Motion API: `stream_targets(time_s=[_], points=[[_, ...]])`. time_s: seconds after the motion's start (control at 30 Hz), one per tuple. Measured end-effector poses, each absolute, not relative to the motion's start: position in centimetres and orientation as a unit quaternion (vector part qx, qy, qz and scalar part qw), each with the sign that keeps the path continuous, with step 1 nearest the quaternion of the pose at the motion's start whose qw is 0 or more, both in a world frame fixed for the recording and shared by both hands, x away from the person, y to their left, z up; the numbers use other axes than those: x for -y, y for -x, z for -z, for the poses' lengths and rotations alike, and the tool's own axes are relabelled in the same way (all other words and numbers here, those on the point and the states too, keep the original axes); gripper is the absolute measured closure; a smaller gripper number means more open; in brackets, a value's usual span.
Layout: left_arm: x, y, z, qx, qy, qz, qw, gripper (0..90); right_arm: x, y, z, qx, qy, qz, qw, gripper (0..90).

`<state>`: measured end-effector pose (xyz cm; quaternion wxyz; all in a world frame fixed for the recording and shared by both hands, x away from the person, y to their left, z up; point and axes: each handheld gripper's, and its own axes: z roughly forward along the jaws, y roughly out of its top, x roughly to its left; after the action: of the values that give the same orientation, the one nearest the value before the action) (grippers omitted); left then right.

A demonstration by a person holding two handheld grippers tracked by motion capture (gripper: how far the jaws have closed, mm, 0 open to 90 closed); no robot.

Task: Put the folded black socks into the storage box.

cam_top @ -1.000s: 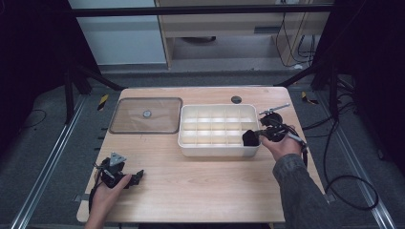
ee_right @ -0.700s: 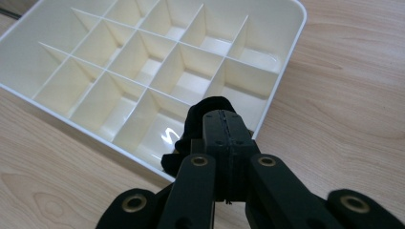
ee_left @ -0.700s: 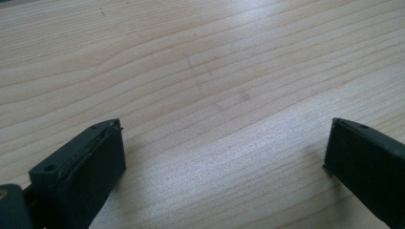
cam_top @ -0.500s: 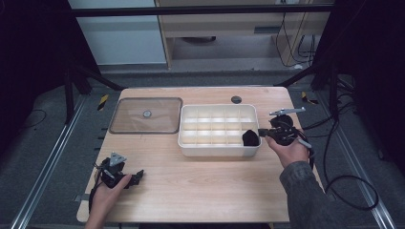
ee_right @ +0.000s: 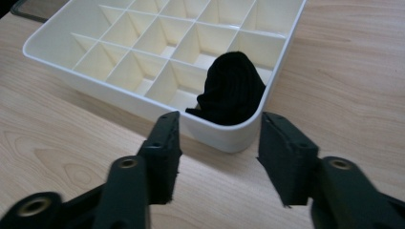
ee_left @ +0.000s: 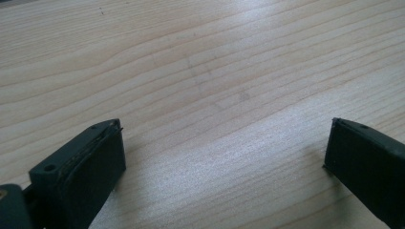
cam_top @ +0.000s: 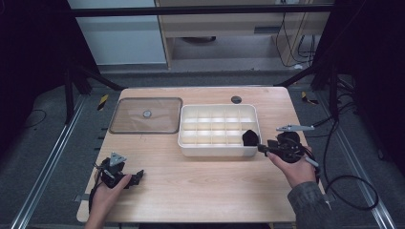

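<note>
Both grippers' jaws gape empty; black cloth [ee_right: 232, 90] stands upright in tray [ee_right: 119, 100] corner.

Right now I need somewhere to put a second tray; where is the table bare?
Bare wood runs along the near edge between the left gripper and right gripper. The far half is crowded by the clear lid and divided tray.

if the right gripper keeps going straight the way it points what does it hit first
Most likely the rounded near corner of the white divided tray, straight ahead of the open right gripper. The black cloth item sits just behind that wall in the corner compartment.
</note>
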<state>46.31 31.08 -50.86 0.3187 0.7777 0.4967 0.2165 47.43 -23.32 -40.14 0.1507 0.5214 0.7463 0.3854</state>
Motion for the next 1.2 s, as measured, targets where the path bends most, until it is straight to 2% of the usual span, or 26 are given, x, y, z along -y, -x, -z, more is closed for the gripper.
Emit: stream_targets(time_s=[0.03, 0.07, 0.1, 0.13, 0.17, 0.23, 0.27, 0.4, 0.53, 1.07, 1.2], points=[[-31.1, -46.3, 50.9, -0.497, -0.778, -0.217, 0.319, 0.0, 23.3, -47.4, 40.1, -0.746, -0.521, -0.385, 0.151, 44.5], [-31.1, -46.3, 50.9, -0.497, -0.778, -0.217, 0.319, 0.0, 23.3, -47.0, 40.5, -0.746, -0.521, -0.384, 0.155, 37.2], [-31.1, -46.3, 50.9, -0.497, -0.778, -0.217, 0.319, 0.0, 23.3, -47.0, 40.5, -0.746, -0.521, -0.384, 0.155, 37.2], [-31.1, -46.3, 50.9, -0.497, -0.778, -0.217, 0.319, 0.0, 23.3, -46.8, 40.8, -0.747, -0.521, -0.381, 0.157, 33.7], [-31.1, -46.3, 50.9, -0.497, -0.778, -0.217, 0.319, 0.0, 23.2, -46.4, 41.3, -0.749, -0.521, -0.377, 0.16, 26.2], [-31.1, -46.3, 50.9, -0.497, -0.778, -0.217, 0.319, 0.0, 23.3, -46.2, 41.5, -0.751, -0.52, -0.374, 0.16, 23.2], [-31.1, -46.3, 50.9, -0.497, -0.778, -0.217, 0.319, 0.0, 23.2, -45.8, 42.0, -0.754, -0.518, -0.369, 0.162, 17.6], [-31.1, -46.3, 50.9, -0.497, -0.778, -0.217, 0.319, 0.0, 22.9, -45.2, 42.9, -0.764, -0.511, -0.358, 0.164, 11.8], [-31.1, -46.3, 50.9, -0.497, -0.778, -0.217, 0.319, 0.0, 22.6, -44.6, 44.0, -0.773, -0.501, -0.356, 0.156, 8.6], [-31.1, -46.3, 50.9, -0.497, -0.778, -0.217, 0.319, 0.0, 20.6, -43.2, 48.8, -0.802, -0.478, -0.332, 0.135, 8.4], [-31.1, -46.3, 50.9, -0.497, -0.778, -0.217, 0.319, 0.0, 20.3, -43.3, 49.3, -0.803, -0.472, -0.334, 0.146, 8.3]])
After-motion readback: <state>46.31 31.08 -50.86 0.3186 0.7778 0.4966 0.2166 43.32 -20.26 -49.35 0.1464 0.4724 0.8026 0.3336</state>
